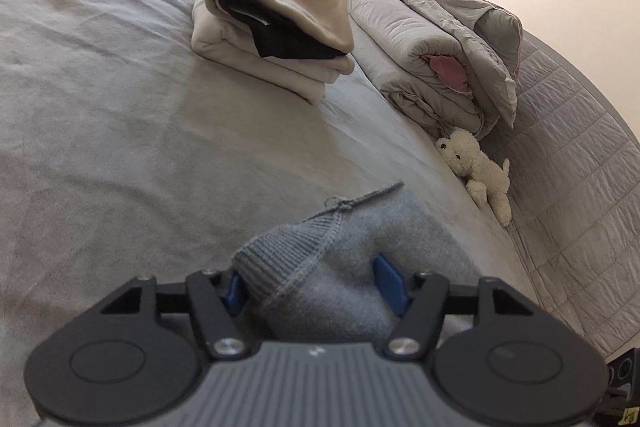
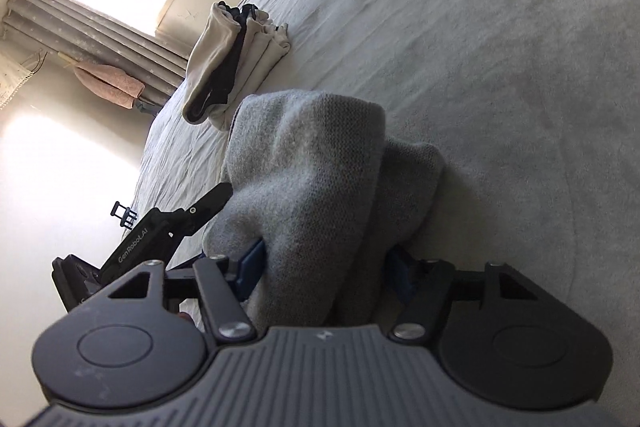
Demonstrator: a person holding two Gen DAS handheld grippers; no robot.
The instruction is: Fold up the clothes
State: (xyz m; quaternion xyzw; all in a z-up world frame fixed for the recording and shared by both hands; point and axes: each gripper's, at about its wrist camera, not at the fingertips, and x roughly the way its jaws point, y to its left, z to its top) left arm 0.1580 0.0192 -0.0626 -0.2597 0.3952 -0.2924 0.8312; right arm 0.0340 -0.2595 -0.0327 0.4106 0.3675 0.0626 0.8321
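Note:
A grey knitted sweater [image 1: 352, 251] with a ribbed hem and a loose thread lies bunched on the grey bed [image 1: 120, 107]. My left gripper [image 1: 316, 287] is shut on a thick fold of it, blue pads pressing both sides. In the right wrist view the same grey sweater [image 2: 312, 179] rises in a thick hump, and my right gripper [image 2: 324, 267] is shut on it too. The left gripper [image 2: 160, 235] appears there at the sweater's left edge. A folded pile of beige and black clothes [image 1: 272, 23] sits further back on the bed, the same pile [image 2: 236, 63] beyond the sweater.
A rolled grey duvet and pillows [image 1: 440, 39] lie along the quilted headboard [image 1: 580, 187]. A white plush dog [image 1: 480, 171] rests beside them. Curtains [image 2: 92, 27] and a bright window stand past the bed's far edge. Pink fabric [image 2: 112, 87] hangs near the curtains.

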